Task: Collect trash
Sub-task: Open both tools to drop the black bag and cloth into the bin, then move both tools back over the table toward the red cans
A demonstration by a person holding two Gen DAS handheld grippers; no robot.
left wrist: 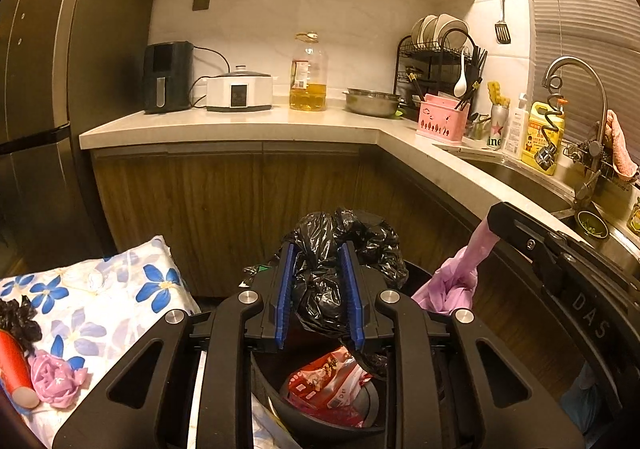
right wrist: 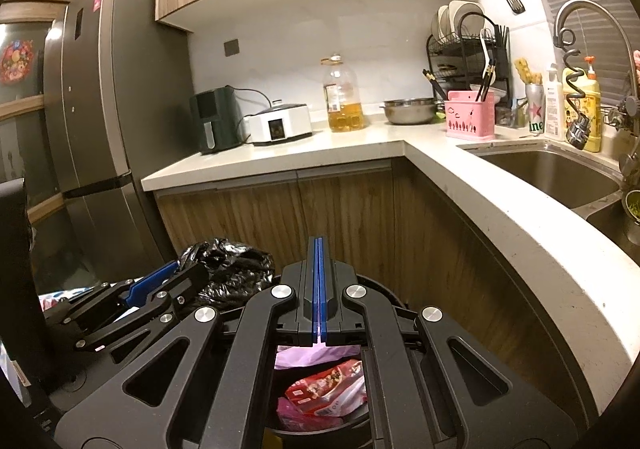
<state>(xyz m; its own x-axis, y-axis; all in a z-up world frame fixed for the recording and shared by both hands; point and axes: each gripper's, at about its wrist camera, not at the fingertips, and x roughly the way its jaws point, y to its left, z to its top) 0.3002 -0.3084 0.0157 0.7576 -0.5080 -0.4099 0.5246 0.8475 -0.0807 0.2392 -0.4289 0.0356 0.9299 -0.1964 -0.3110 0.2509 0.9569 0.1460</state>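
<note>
Black linkage arms of the left gripper (left wrist: 318,293) fill the bottom of the left wrist view. Its blue-padded fingers (left wrist: 285,295) pinch a bunched black trash bag (left wrist: 344,237), which bulges up and out between them. Directly below the fingers sits a dark round bin (left wrist: 332,419) holding a red snack wrapper (left wrist: 324,377) with small print too fine to read. Right of the bag, a pink plastic bag (left wrist: 460,281) hangs from the tip of the right gripper (left wrist: 498,217), whose body carries the letters "DAS". At left, a blue-flowered cloth (left wrist: 100,289) carries a red tube (left wrist: 14,369) and a crumpled pink wad (left wrist: 56,377). On the bench (left wrist: 240,125) behind stand a black air fryer (left wrist: 168,77), a white cooker (left wrist: 239,91), an oil bottle (left wrist: 308,73), a steel bowl (left wrist: 372,101) and a pink utensil holder (left wrist: 442,117). A green can (left wrist: 496,125) by the sink shows a red star and "ine".

From the right wrist view, the right gripper (right wrist: 319,273) has its blue fingers (right wrist: 325,289) pressed flat together, with a sliver of the pink plastic bag (right wrist: 312,355) showing at their base and spreading below. Beneath lie the red snack wrapper (right wrist: 328,385) and the bin (right wrist: 320,431). The left gripper (right wrist: 160,281) enters from the left, holding the black trash bag (right wrist: 232,269). The green can (right wrist: 535,109) again reads "ine".
</note>
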